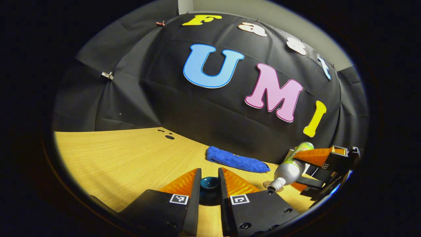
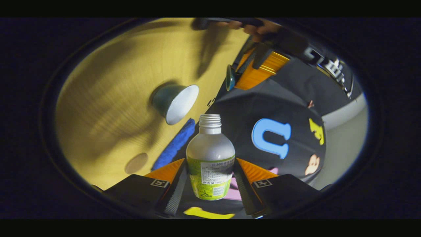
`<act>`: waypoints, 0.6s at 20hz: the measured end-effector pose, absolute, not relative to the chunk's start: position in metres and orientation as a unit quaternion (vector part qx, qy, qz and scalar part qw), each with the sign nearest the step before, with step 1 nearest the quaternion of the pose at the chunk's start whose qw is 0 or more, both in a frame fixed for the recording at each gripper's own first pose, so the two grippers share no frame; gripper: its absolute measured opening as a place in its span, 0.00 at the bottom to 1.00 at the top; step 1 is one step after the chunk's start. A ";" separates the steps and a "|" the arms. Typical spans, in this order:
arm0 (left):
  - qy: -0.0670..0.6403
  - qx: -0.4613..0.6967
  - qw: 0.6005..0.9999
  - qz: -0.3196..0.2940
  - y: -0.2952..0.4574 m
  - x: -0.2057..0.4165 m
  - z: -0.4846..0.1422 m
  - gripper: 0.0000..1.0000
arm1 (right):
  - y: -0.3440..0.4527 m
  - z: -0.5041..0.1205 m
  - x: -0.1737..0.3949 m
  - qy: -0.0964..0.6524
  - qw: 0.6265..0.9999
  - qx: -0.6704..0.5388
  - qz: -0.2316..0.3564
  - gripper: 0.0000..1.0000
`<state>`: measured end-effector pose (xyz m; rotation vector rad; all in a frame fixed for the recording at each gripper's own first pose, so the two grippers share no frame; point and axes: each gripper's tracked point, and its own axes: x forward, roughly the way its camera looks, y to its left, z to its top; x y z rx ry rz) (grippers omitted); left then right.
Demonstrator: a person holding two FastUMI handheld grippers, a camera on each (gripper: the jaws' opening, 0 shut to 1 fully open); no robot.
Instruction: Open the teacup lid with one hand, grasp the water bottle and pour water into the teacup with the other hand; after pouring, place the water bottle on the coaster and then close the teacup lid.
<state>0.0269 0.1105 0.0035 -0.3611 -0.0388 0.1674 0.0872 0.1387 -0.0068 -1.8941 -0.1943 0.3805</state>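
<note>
Wooden table (image 2: 108,82), bottle (image 2: 210,158) between right gripper (image 2: 210,184) fingers

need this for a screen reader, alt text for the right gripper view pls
The right gripper clamps an uncapped water bottle, tipped sideways with its mouth near an open teacup on a wooden table. The left gripper holds the lid aside.

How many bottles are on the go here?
1. The water bottle is tilted over, clamped between the right gripper fingers, near the teacup. Others may be hidden.
</note>
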 end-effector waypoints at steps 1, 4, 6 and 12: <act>-0.019 -0.178 0.980 0.084 0.111 0.027 0.004 0.31 | 0.135 -0.012 0.084 -0.066 0.603 -0.778 0.165 0.77; -0.019 -0.175 0.981 0.084 0.110 0.027 0.004 0.32 | 0.136 -0.025 0.076 -0.020 0.711 -0.678 0.186 0.77; -0.018 -0.172 0.981 0.084 0.109 0.028 0.004 0.32 | 0.146 -0.027 0.070 0.017 0.802 -0.559 0.211 0.78; -0.016 -0.157 0.984 0.087 0.105 0.028 0.004 0.31 | 0.142 0.029 0.075 0.060 0.956 -0.155 0.240 0.78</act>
